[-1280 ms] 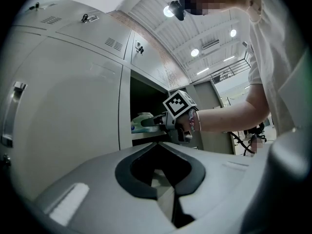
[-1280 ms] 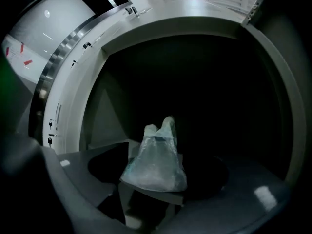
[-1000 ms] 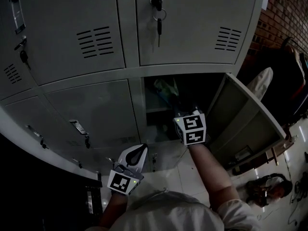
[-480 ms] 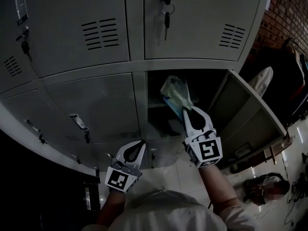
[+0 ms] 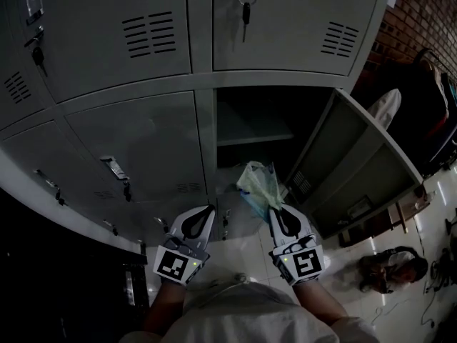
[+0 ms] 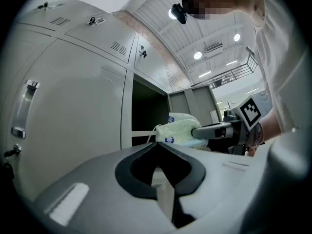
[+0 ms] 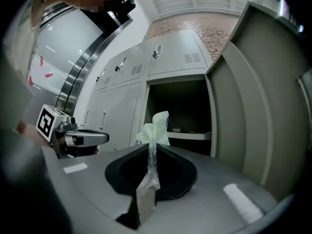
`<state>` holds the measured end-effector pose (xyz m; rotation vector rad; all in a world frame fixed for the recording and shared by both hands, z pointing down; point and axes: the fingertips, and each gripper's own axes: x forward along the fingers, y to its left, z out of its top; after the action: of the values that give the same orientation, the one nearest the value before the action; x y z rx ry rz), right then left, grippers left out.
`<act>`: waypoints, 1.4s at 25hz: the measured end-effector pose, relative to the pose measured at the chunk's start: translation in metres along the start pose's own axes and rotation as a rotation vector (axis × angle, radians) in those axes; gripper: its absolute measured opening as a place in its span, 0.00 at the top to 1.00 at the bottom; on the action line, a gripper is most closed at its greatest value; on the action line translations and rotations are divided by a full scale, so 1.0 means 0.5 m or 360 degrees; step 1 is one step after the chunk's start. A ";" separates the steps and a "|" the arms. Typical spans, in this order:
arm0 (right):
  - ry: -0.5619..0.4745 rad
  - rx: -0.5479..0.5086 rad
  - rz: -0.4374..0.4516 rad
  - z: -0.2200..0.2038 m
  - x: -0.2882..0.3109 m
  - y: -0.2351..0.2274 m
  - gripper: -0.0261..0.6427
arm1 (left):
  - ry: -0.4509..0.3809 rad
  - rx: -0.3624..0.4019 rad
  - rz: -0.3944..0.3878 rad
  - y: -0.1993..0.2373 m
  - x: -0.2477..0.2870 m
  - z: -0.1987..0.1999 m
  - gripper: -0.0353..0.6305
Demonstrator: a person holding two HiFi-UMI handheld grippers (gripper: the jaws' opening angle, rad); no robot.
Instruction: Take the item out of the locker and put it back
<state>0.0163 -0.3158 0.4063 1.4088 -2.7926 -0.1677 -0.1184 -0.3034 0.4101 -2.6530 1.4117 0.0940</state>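
Bag is out: right gripper (image 5: pixel 276 215), clamped on the plastic bag (image 5: pixel 257 184), has pulled it to 6 o'clock of the open locker (image 5: pixel 253 131). Putting it back remains. Left gripper (image 5: pixel 206 213) is closed and empty.

Locker (image 5: pixel 243 120) depths dark, back wall not readable. Small object (image 7: pixel 178 129) on its shelf (image 7: pixel 195 136): too small to identify. Bag (image 5: pixel 257 188) print illegible; lower end hidden inside right gripper (image 5: pixel 275 209).
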 end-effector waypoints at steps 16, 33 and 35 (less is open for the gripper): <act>0.0035 0.0068 -0.0018 -0.021 -0.135 0.102 0.94 | 0.0020 -0.0003 -0.0074 -0.122 -0.138 0.006 0.95; 0.0126 0.0067 0.0171 -0.056 -0.513 0.152 0.94 | 0.0053 0.0015 0.0126 -0.452 -0.323 0.041 0.95; 0.0112 0.0076 0.0180 -0.049 -0.532 0.161 0.94 | 0.0047 0.0035 0.0139 -0.470 -0.339 0.051 0.95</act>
<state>0.1118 -0.0571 0.4493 1.2356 -2.8264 -0.0493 -0.0181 -0.0306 0.4261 -2.5853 1.5286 0.0485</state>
